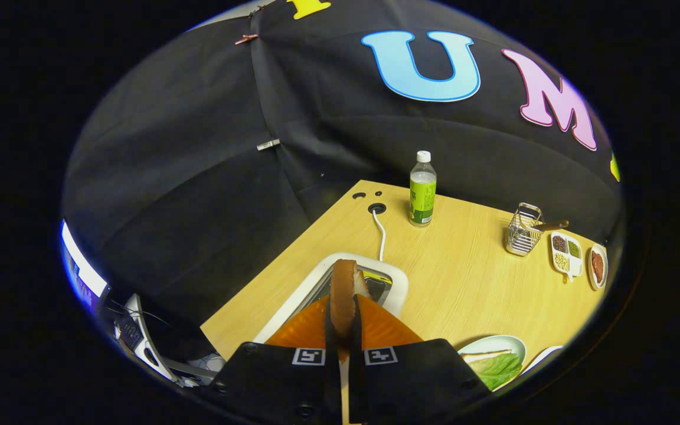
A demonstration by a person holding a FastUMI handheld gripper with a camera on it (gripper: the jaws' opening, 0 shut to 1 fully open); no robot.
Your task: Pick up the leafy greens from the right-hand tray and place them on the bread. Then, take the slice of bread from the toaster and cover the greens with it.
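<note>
In the gripper view, the gripper is closed on the bread slice, which stands on edge between both fingers, its long axis pointing straight ahead, over the white toaster. To the right, on the wooden surface, the leafy greens lie on bread in a plate.

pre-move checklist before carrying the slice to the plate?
1. Grip: gripper shut on the bread slice, both fingers pressing: ok.
2. Slice clear of the toaster slot: cannot tell.
3. Greens lying on the bread on the plate: ok.
4. Bare tabletop between toaster and plate: ok.
5. Bottle and wire caddy stand beyond the toaster, off that route: ok.
</note>
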